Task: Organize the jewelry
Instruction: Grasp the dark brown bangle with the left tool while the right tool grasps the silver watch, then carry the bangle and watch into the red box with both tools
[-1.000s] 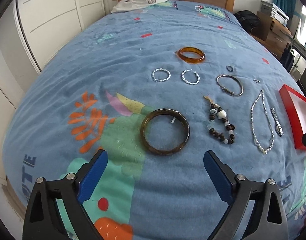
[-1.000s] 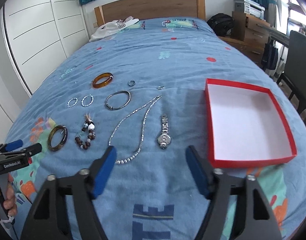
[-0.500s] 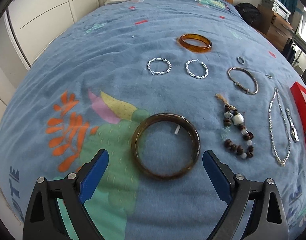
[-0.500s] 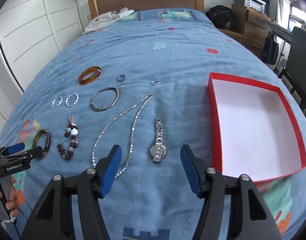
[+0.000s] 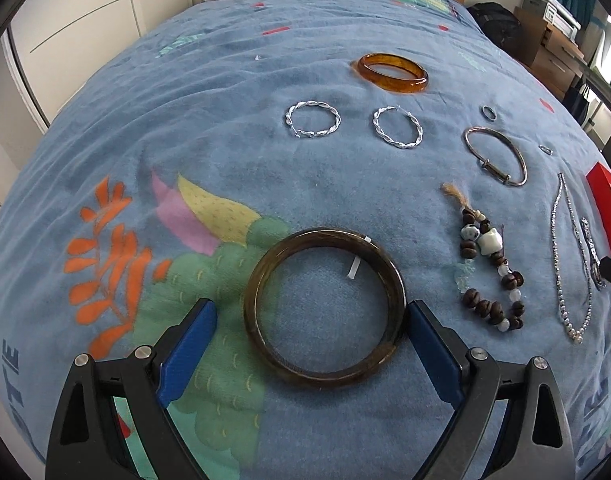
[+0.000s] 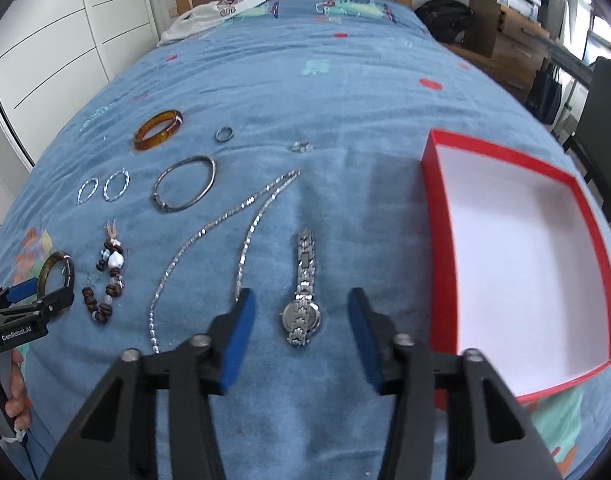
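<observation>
Jewelry lies spread on a blue bedspread (image 5: 225, 160). My left gripper (image 5: 309, 320) is open, its blue pads on either side of a dark brown bangle (image 5: 324, 308); the right pad touches or nearly touches the bangle's rim. My right gripper (image 6: 301, 316) is open with a silver watch (image 6: 304, 292) lying between its pads. A silver chain necklace (image 6: 225, 224), a bead bracelet (image 5: 489, 272), a thin metal bangle (image 5: 497, 156), two twisted silver hoops (image 5: 313, 120), an amber bangle (image 5: 393, 72) and two small rings (image 6: 224, 134) lie around. An empty red box (image 6: 433, 208) sits at the right.
White clothing (image 6: 213, 12) lies by the wooden headboard. White wardrobe doors (image 6: 45, 40) stand left of the bed. A black bag (image 6: 445, 12), wooden drawers and a dark chair (image 6: 601, 92) stand on the right.
Both grippers moved forward and down. The left one now has the dark bangle between its pads. The right one now has the watch between its pads and has narrowed somewhat.
</observation>
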